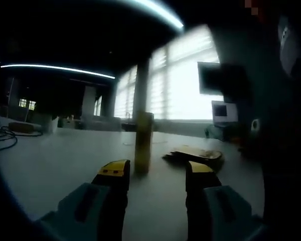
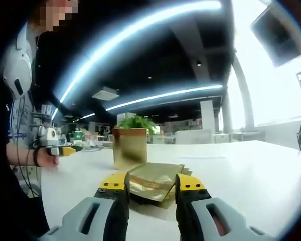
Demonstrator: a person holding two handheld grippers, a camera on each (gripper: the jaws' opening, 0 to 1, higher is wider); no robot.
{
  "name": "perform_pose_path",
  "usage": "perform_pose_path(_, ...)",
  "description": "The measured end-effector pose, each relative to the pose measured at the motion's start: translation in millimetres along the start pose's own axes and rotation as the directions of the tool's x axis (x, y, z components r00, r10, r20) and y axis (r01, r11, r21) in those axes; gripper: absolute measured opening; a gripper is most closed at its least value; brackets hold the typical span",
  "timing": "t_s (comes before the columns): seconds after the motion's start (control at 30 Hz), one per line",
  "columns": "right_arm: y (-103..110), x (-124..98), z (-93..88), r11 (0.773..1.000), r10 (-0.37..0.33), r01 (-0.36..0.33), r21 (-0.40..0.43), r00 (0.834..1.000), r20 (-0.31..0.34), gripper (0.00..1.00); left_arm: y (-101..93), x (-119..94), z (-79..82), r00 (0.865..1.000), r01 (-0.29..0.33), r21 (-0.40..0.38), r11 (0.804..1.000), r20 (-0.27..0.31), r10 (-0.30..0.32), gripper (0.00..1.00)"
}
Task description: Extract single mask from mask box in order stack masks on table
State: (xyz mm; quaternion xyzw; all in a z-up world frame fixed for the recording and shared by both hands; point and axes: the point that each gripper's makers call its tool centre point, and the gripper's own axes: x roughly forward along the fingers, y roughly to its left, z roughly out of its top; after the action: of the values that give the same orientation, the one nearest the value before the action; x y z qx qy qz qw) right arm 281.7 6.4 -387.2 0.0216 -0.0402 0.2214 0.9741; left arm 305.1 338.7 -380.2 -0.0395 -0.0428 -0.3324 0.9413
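On table: box stood upright; masks stacked just before it.
Right gripper: jaws parted around the stack's top mask, perhaps touching.
Left gripper: jaws apart, holding nothing, near box.

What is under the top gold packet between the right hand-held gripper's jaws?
More gold packets lie stacked beneath it on the white table; their edges fan out. How many the stack holds is hidden. The gold mask box stands behind.
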Motion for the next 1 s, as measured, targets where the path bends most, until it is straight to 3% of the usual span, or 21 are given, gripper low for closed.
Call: perform_pose_path(1.0,1.8,0.1,0.1,1.0,0.003,-0.003,-0.002,1.0,-0.003,0.32,0.3,-1.0,0.4,1.0,-0.004,0.004,1.0,-0.001,0.004,0.36)
